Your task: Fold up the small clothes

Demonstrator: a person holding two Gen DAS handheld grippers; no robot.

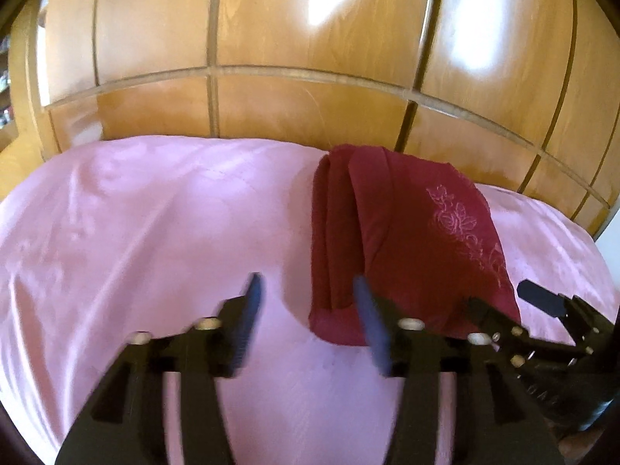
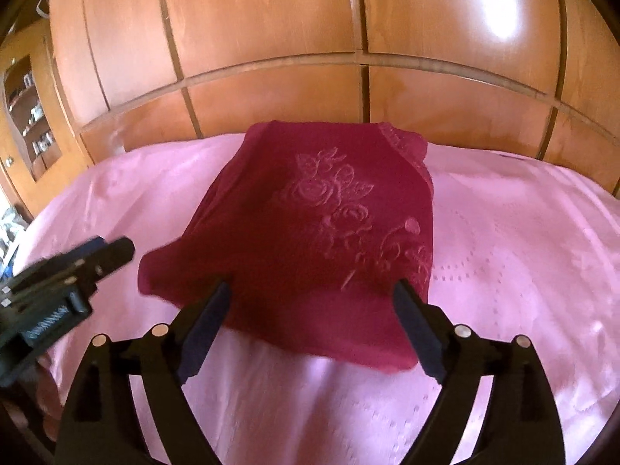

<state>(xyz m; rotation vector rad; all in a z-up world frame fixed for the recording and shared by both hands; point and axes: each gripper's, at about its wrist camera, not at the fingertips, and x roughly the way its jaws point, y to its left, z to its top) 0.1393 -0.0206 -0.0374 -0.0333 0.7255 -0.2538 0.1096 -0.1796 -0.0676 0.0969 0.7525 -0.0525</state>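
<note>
The red garment (image 2: 310,232) lies on the pink sheet (image 2: 523,252) toward the far side of the bed, close to the wooden panelling (image 2: 271,38), its embroidered rose pattern facing up. In the left wrist view its left side shows stacked layers, so it appears already folded at least once. The left gripper (image 1: 306,286) stands with its jaws spread apart and nothing between them, at the garment's near left corner; the right finger tip overlaps the cloth in that view, though contact cannot be confirmed. The right gripper (image 2: 312,290) is likewise spread wide and empty, its two fingers bracketing the near hem; whether they touch the fabric cannot be told. Judged from this arrangement, the step in hand is either a further fold or a final tidy of the near edge. For a sound result, each gripper should take a near corner through all layers, not the top one alone. Both should then lift together and carry the hem evenly toward the far edge, so the stacked left side does not splay. The sheet looks slippery, so a low, slow carry is advisable. The near hem looks uneven and should be squared first.
</note>
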